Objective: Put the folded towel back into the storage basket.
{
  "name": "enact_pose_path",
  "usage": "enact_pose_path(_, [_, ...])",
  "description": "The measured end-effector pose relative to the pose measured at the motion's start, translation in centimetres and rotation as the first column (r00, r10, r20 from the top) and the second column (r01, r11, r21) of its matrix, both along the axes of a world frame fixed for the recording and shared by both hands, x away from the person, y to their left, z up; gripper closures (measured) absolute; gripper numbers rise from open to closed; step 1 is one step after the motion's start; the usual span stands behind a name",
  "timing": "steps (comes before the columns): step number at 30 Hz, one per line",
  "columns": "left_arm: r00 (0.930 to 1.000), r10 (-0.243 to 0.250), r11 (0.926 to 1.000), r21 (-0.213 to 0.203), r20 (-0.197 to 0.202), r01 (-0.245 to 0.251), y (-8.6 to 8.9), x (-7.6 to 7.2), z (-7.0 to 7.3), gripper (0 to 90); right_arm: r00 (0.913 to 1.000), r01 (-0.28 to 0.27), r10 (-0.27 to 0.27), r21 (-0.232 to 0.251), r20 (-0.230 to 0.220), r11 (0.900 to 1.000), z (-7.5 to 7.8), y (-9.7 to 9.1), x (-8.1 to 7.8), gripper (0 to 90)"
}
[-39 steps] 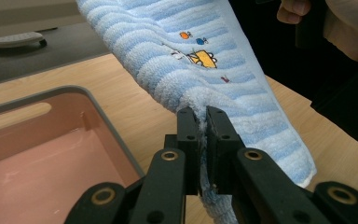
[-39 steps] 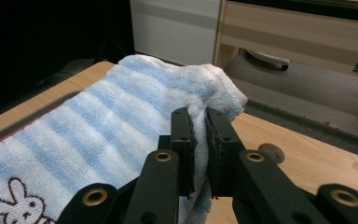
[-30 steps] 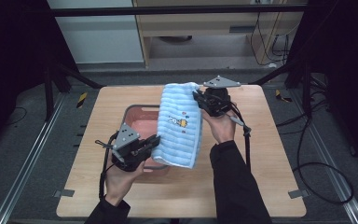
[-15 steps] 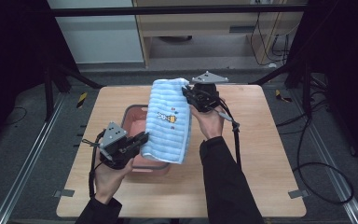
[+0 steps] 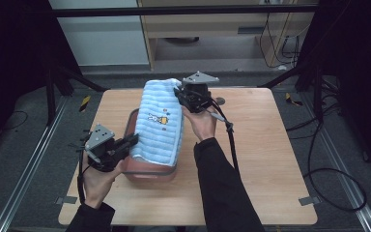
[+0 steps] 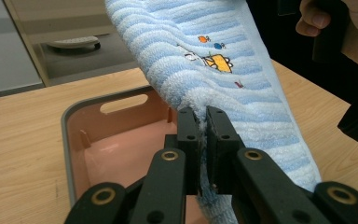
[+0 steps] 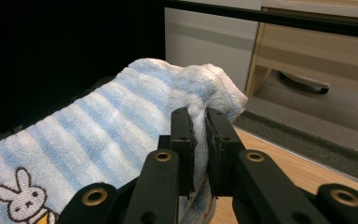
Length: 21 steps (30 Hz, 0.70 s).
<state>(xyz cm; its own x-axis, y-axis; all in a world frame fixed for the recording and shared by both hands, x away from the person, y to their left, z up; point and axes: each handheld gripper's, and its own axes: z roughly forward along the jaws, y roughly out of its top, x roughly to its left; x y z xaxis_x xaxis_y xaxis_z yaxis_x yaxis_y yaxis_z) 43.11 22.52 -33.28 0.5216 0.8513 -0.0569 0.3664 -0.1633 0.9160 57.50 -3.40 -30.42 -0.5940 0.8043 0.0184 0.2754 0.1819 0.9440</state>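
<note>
A blue-and-white striped towel (image 5: pixel 158 125) with a small cartoon picture hangs stretched between both grippers, above a pink tub (image 5: pixel 149 171) on the wooden table (image 5: pixel 261 159). My left gripper (image 5: pixel 134 140) is shut on the towel's near corner at the tub's left side; in the left gripper view its jaws (image 6: pixel 202 140) pinch the towel (image 6: pixel 223 65) over the tub (image 6: pixel 116 140). My right gripper (image 5: pixel 178 94) is shut on the far corner, held higher toward the table's back. In the right gripper view the jaws (image 7: pixel 199 140) clamp a fold of the towel (image 7: pixel 98 126).
The tub is empty inside where it shows. A wooden cabinet (image 5: pixel 212 29) stands beyond the table. Black frame rails (image 5: pixel 53 82) and cables (image 5: pixel 319 159) flank the table on the grey floor.
Both hands have carried the towel leftward across the table. It now hangs more squarely over the tub, and the left gripper sits farther left.
</note>
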Motion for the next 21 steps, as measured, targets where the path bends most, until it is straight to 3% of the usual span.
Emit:
enact_pose_path(11, [0.9985, 0.035, 0.9993, 0.018, -0.041, -0.034, 1.6, 1.1, -1.8, 84.9, 0.9994, -0.028, 0.028, -0.021, -0.020, 0.9994, -1.7, 2.3, 1.5, 82.8])
enact_pose_path(21, [0.9966, 0.044, 0.9984, 0.040, -0.069, -0.041, 1.4, 2.1, -3.1, 84.9, 0.9984, -0.029, 0.028, -0.023, -0.049, 0.9993, -3.5, 3.0, 2.9, 82.8])
